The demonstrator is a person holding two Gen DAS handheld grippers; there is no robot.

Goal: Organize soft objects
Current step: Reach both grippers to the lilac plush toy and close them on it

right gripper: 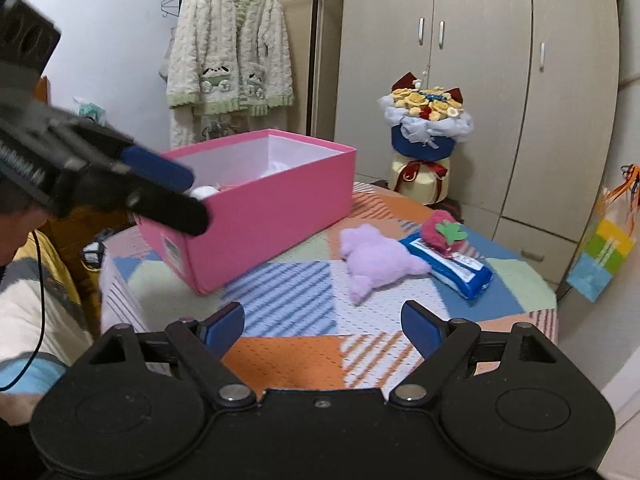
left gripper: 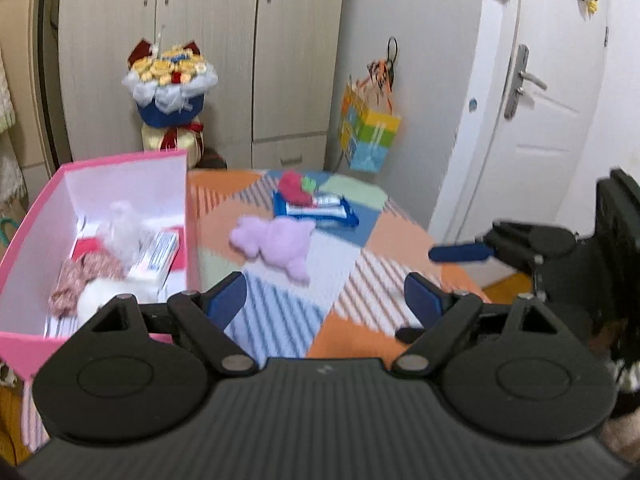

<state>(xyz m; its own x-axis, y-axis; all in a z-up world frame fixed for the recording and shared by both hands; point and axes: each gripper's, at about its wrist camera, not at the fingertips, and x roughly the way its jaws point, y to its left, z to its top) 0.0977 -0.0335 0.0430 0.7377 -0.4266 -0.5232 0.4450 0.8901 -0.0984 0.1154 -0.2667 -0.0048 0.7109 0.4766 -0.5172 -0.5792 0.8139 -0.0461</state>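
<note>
A lilac plush toy (left gripper: 276, 242) (right gripper: 376, 260) lies on the patchwork cloth in the middle of the table. Behind it a red strawberry plush (left gripper: 294, 188) (right gripper: 442, 232) rests on a blue tissue packet (left gripper: 320, 210) (right gripper: 460, 268). An open pink box (left gripper: 128, 160) (right gripper: 260, 220) stands to the left and holds a white plush (left gripper: 120, 224), a floral cloth (left gripper: 86, 276) and a packet. My left gripper (left gripper: 324, 304) (right gripper: 199, 199) is open and empty, short of the lilac toy and next to the box. My right gripper (right gripper: 323, 330) is open and empty too, over the table's near edge.
A flower bouquet (left gripper: 170, 80) (right gripper: 428, 120) stands behind the table by the wardrobe. A colourful gift bag (left gripper: 368, 132) (right gripper: 600, 256) hangs beyond the right edge, near a white door (left gripper: 540, 100). A fleece coat (right gripper: 228, 52) hangs at the back. A person's sleeve (right gripper: 32, 300) is at the left.
</note>
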